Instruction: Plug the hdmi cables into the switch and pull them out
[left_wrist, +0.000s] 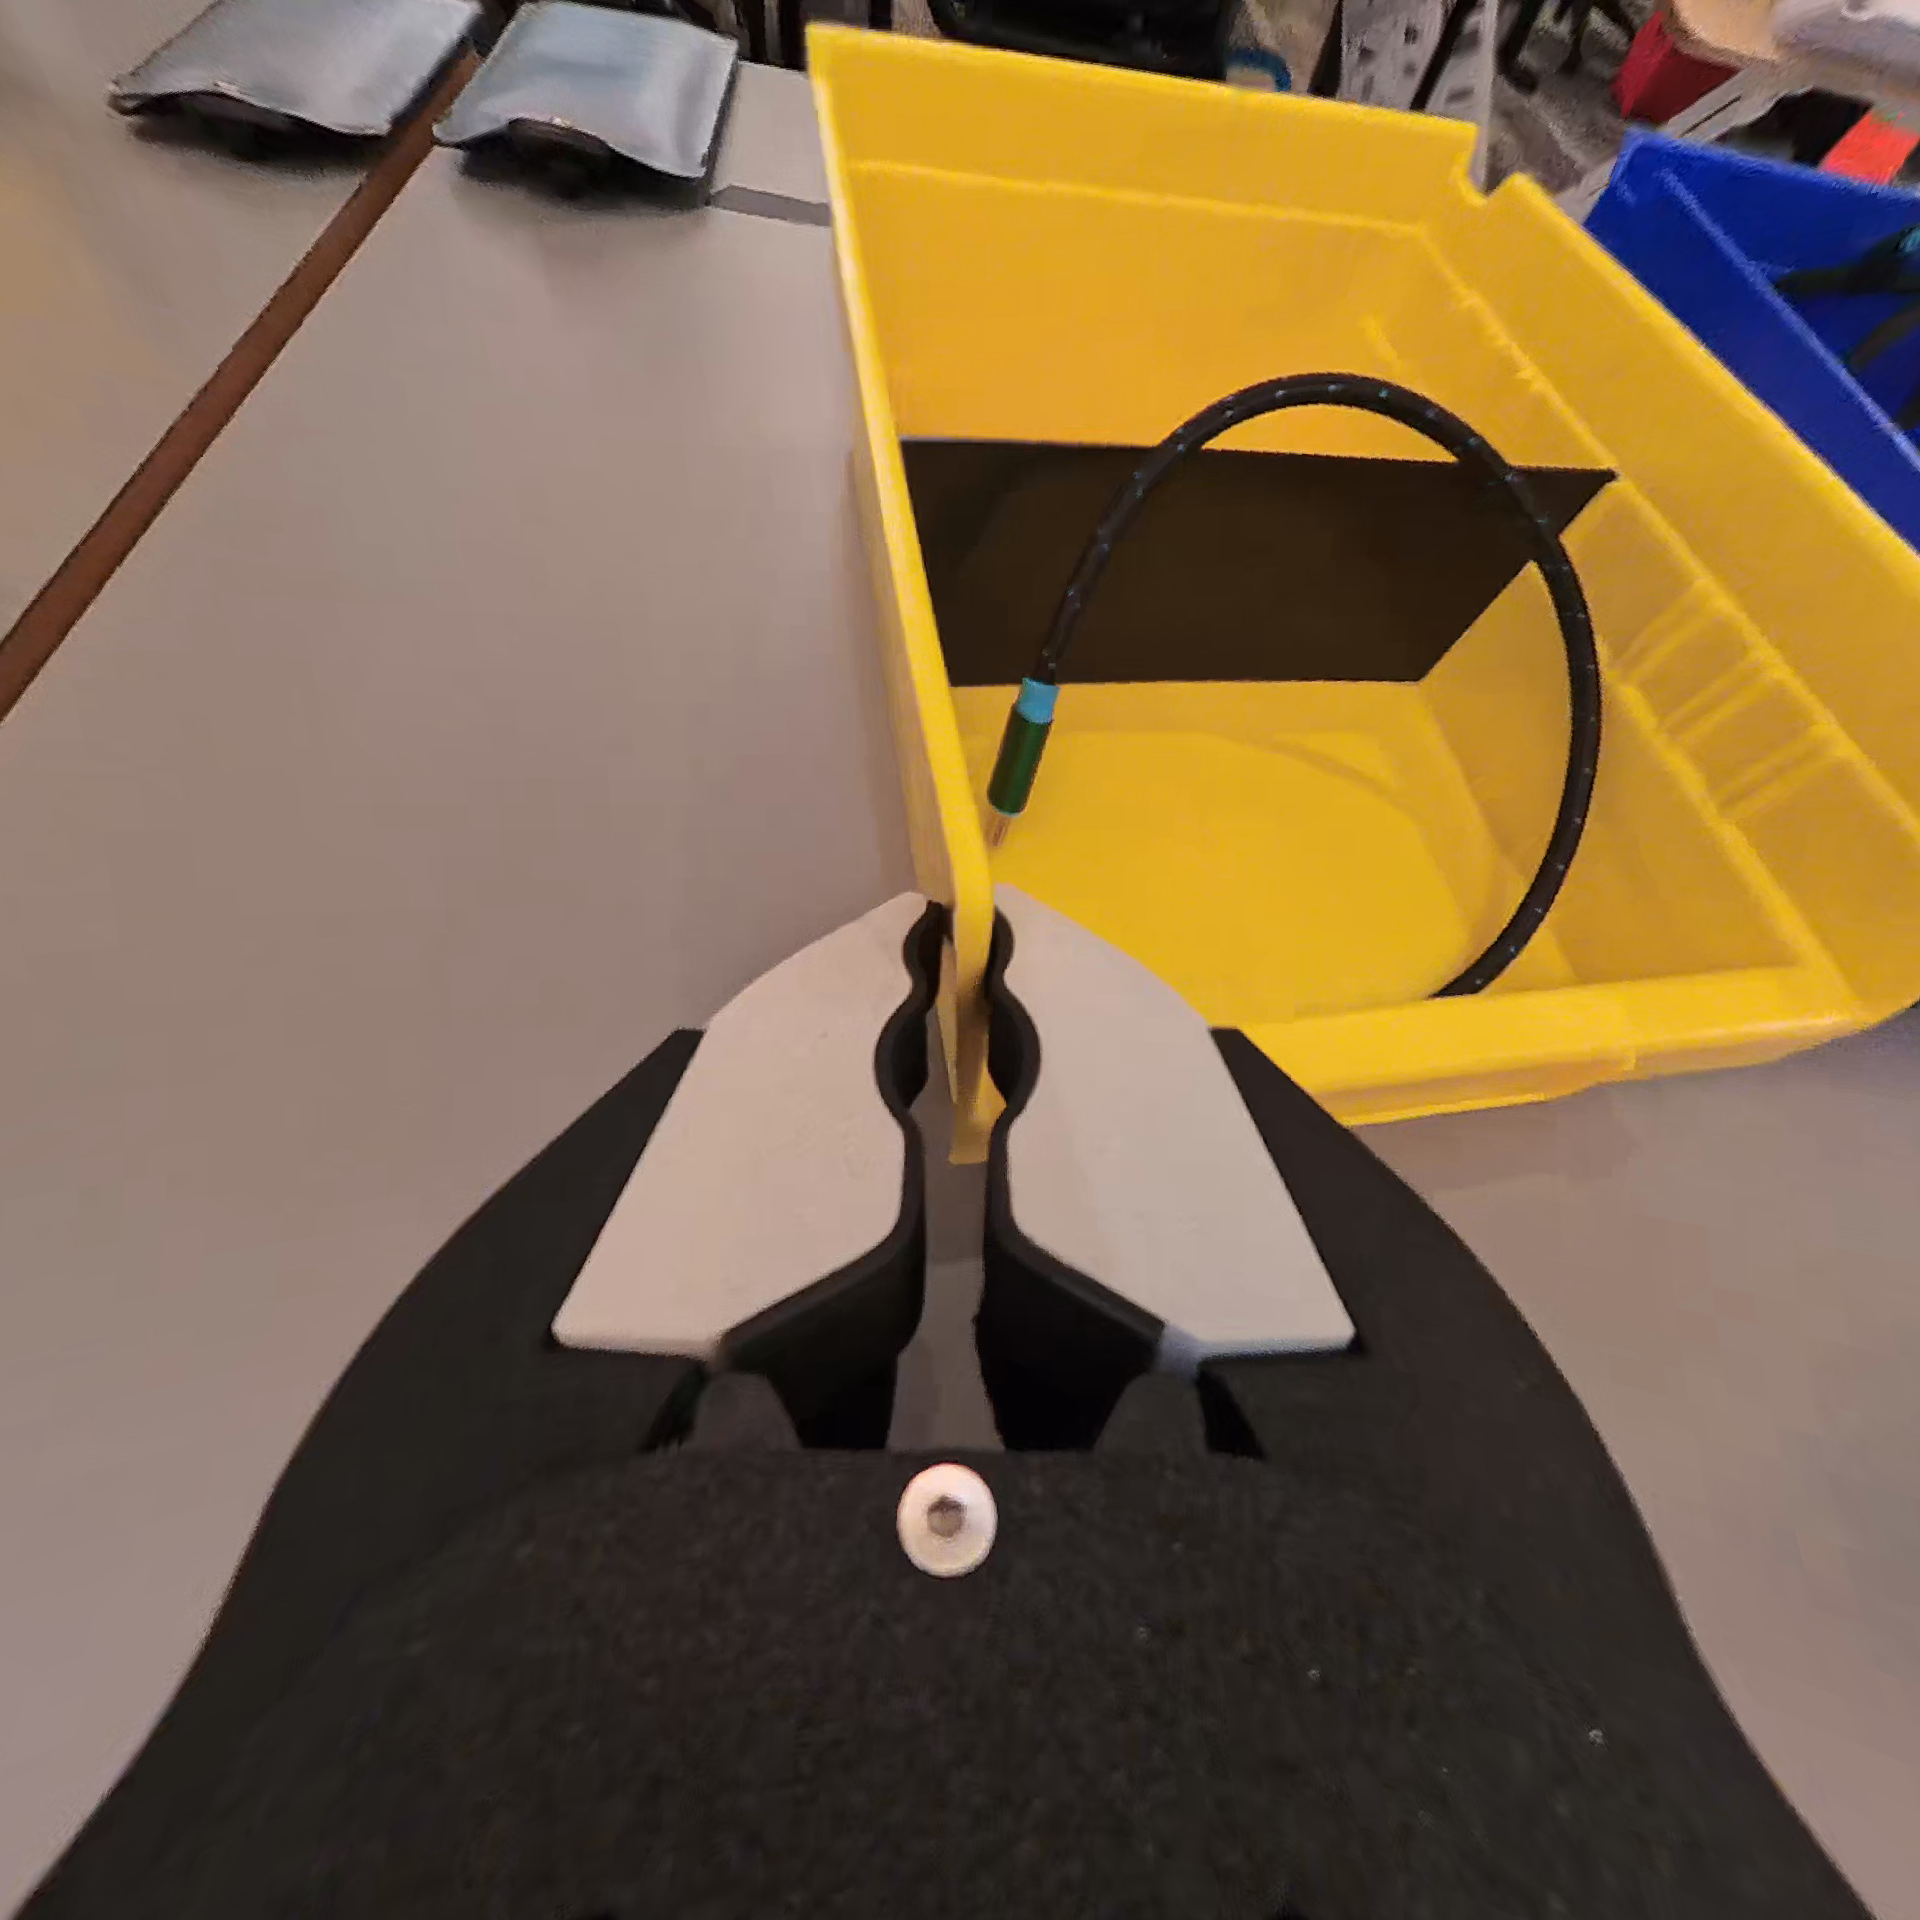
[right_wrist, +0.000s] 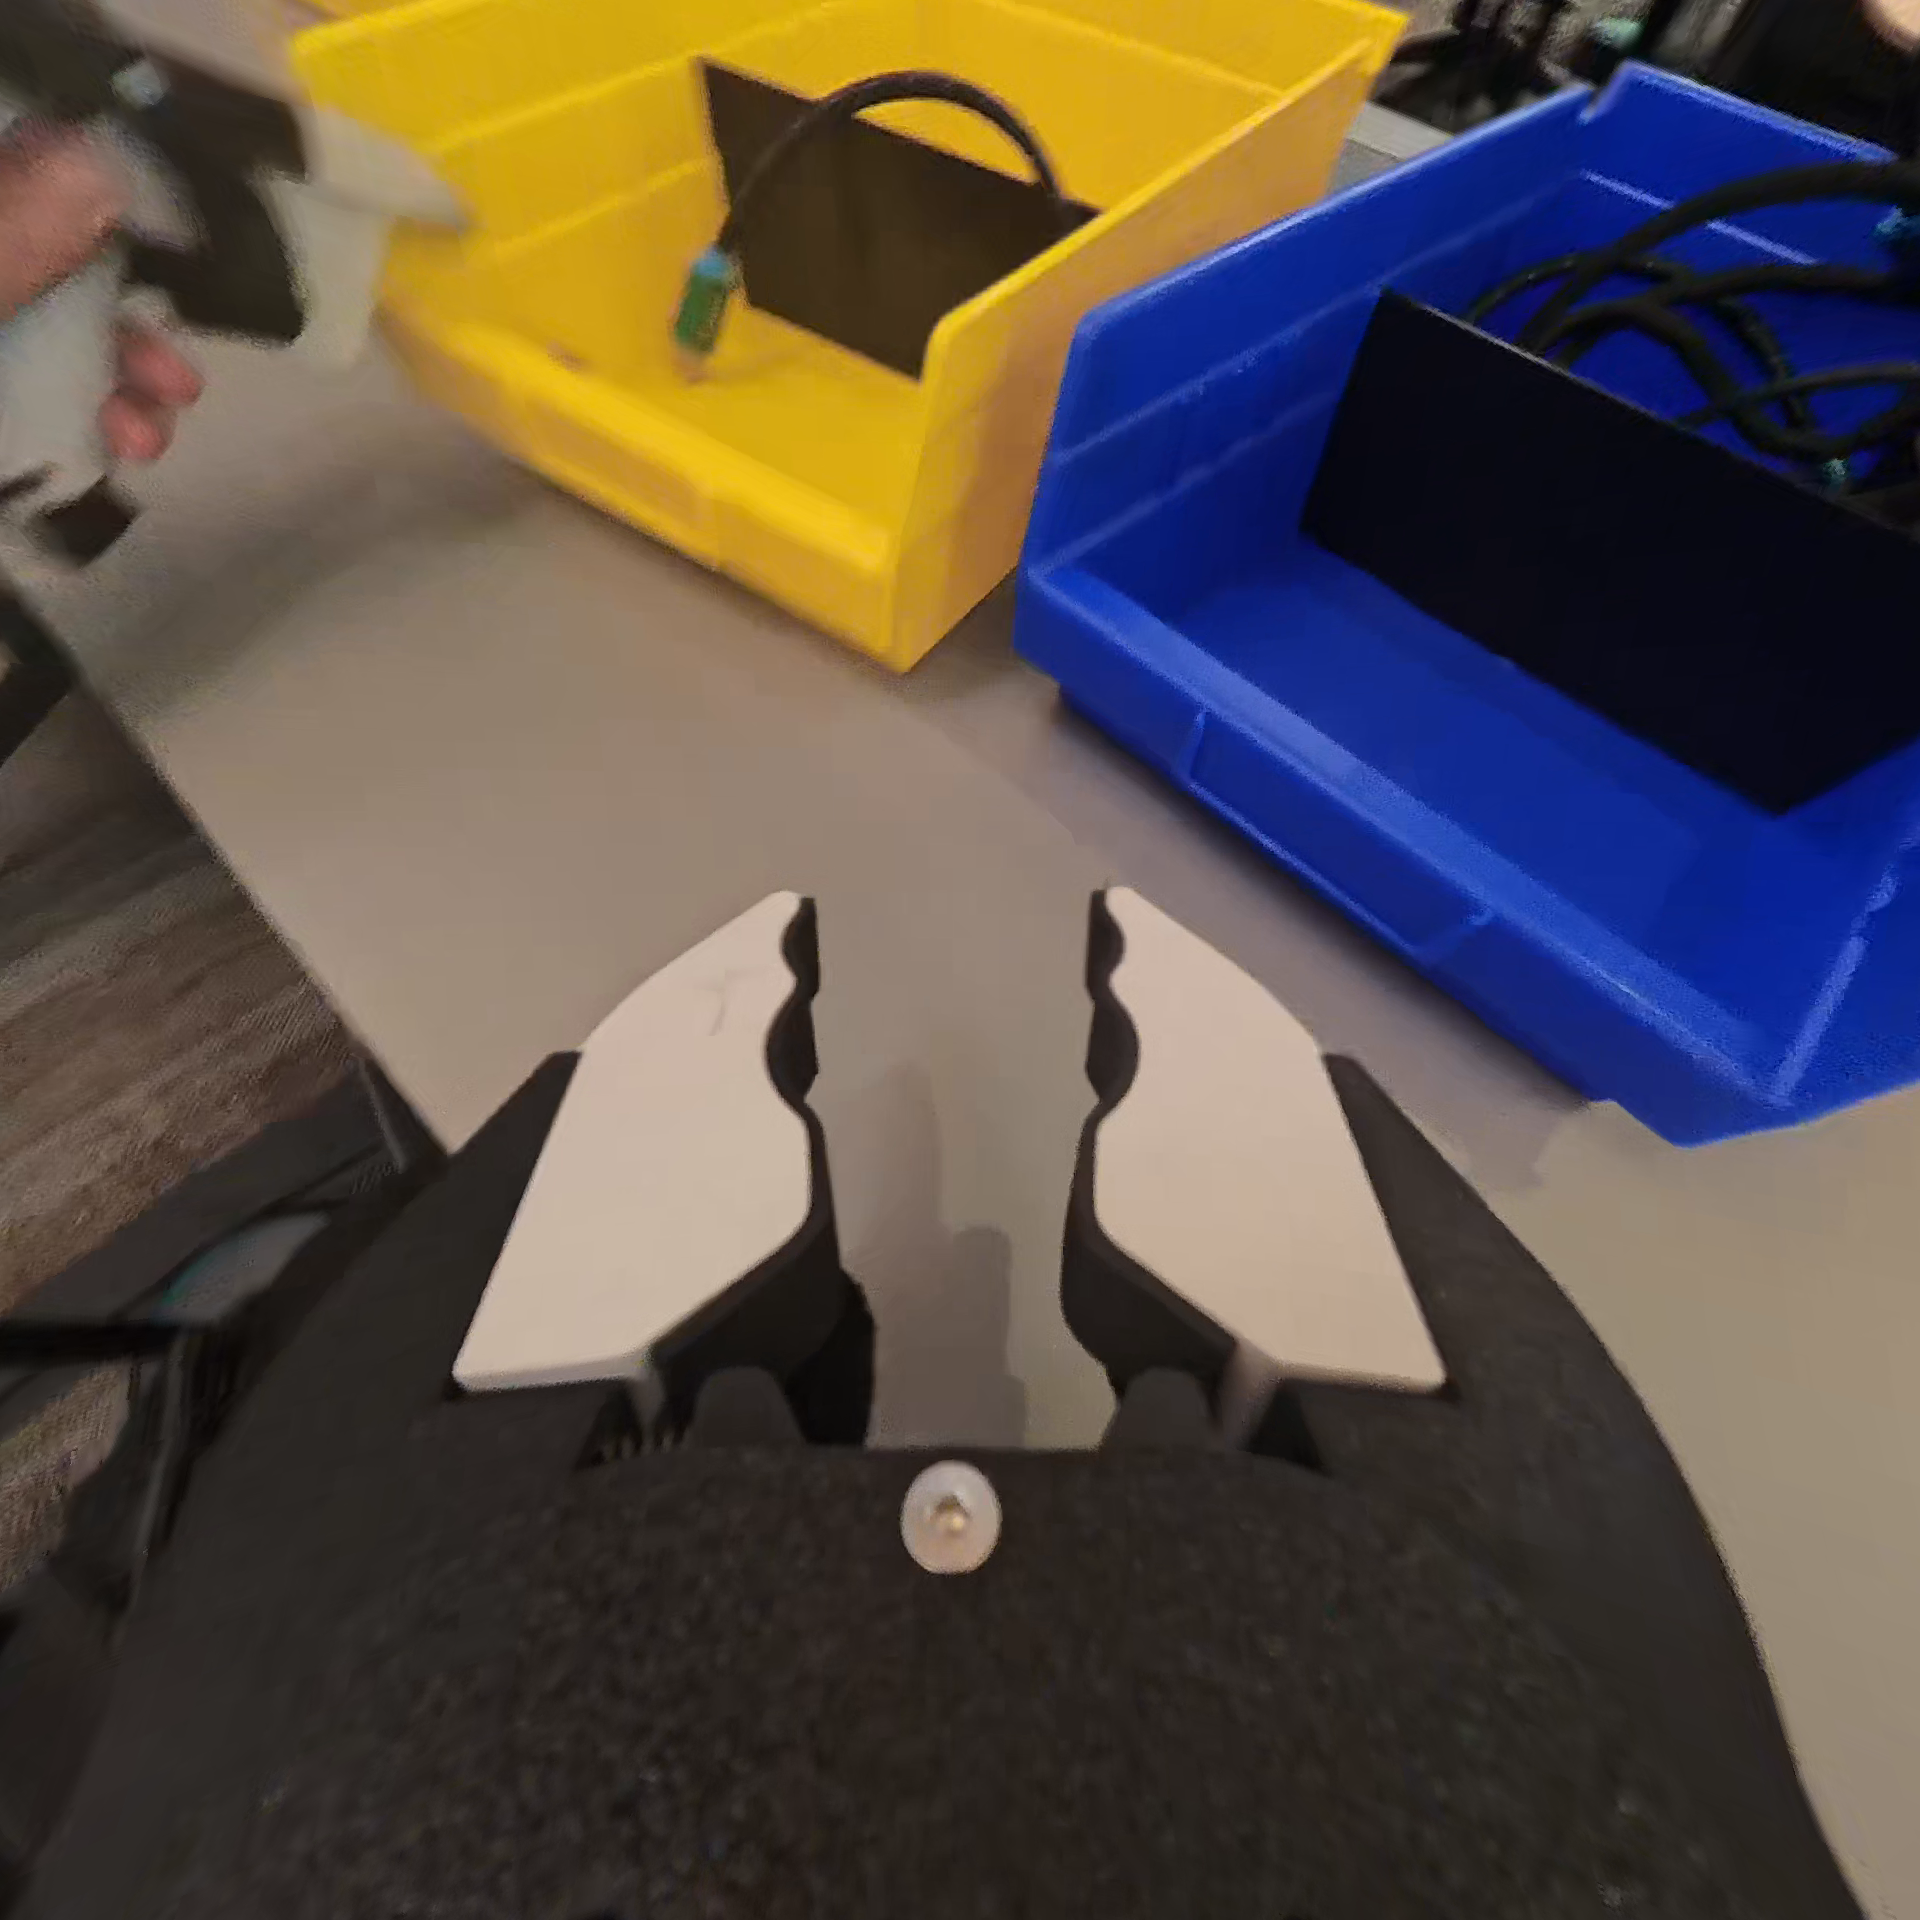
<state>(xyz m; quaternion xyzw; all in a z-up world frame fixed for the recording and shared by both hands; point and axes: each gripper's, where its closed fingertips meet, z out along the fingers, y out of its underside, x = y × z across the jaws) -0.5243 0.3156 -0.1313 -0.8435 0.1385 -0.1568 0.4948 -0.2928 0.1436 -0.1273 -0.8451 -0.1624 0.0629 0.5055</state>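
My left gripper (left_wrist: 964, 914) is shut on the near left wall of a yellow bin (left_wrist: 904, 499). In the bin a black braided cable (left_wrist: 1558, 582) arches over a black divider (left_wrist: 1247, 561), its green plug (left_wrist: 1020, 753) hanging down near the gripped wall. My right gripper (right_wrist: 951, 909) is open and empty above the grey table, in front of both bins. The right wrist view shows the yellow bin (right_wrist: 935, 436) with the cable (right_wrist: 935, 88) and green plug (right_wrist: 704, 301), and the left gripper (right_wrist: 384, 197) at the bin's left wall. No switch is in view.
A blue bin (right_wrist: 1351, 769) stands right of the yellow one, with a dark divider (right_wrist: 1621, 561) and several tangled black cables (right_wrist: 1662, 343) behind it; it also shows in the left wrist view (left_wrist: 1766, 301). Two dark pouches (left_wrist: 592, 94) lie at the table's far side. The table edge runs at the left (right_wrist: 208, 831). Spacing between my two grippers at the tips: around 30 centimetres.
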